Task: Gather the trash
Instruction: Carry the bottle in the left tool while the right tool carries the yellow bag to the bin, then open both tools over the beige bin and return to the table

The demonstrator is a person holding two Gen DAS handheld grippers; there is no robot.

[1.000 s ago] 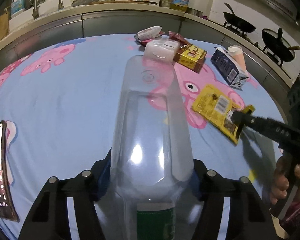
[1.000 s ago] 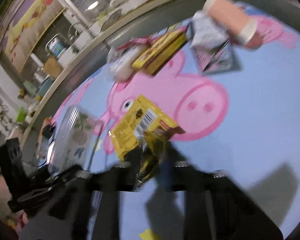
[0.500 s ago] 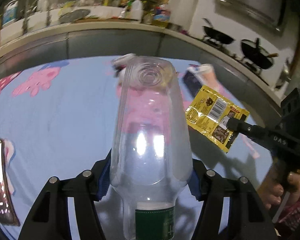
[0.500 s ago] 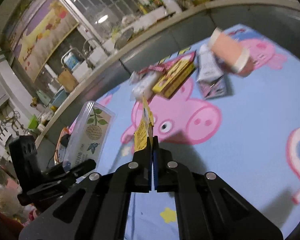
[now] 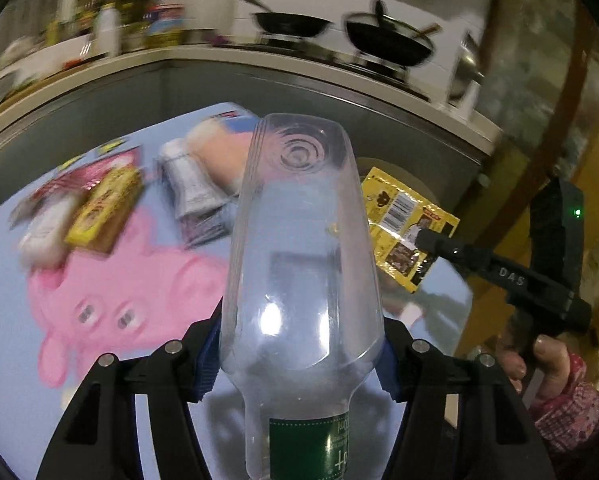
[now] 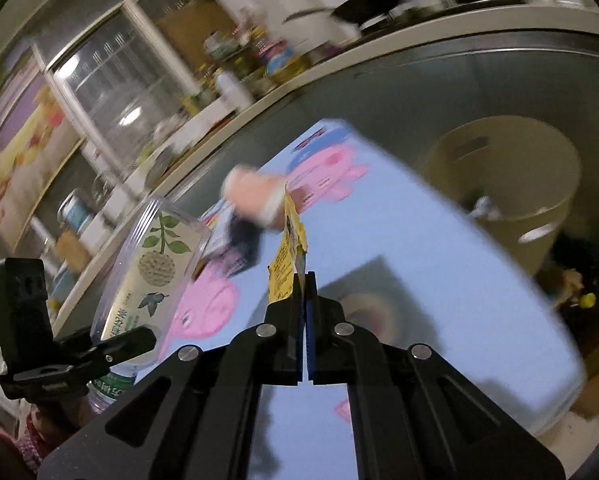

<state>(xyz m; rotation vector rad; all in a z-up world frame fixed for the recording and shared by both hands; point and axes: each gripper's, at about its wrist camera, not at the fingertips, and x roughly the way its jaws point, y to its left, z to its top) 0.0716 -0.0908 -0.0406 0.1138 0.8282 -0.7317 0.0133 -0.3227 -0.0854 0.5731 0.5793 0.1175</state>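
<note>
Clear plastic bottle (image 5: 299,248) clamped between left gripper (image 5: 299,354) jaws; right gripper (image 6: 304,280) jaws pinched on yellow sachet (image 6: 287,252), bin (image 6: 507,184) beyond

The bin (image 6: 511,184) stands open past the surface's (image 6: 439,264) far edge, with bare cloth leading to it. Boxes (image 5: 103,208) and a cup (image 5: 215,152) crowd the far-left part; the counter (image 5: 259,80) walls the back.
</note>
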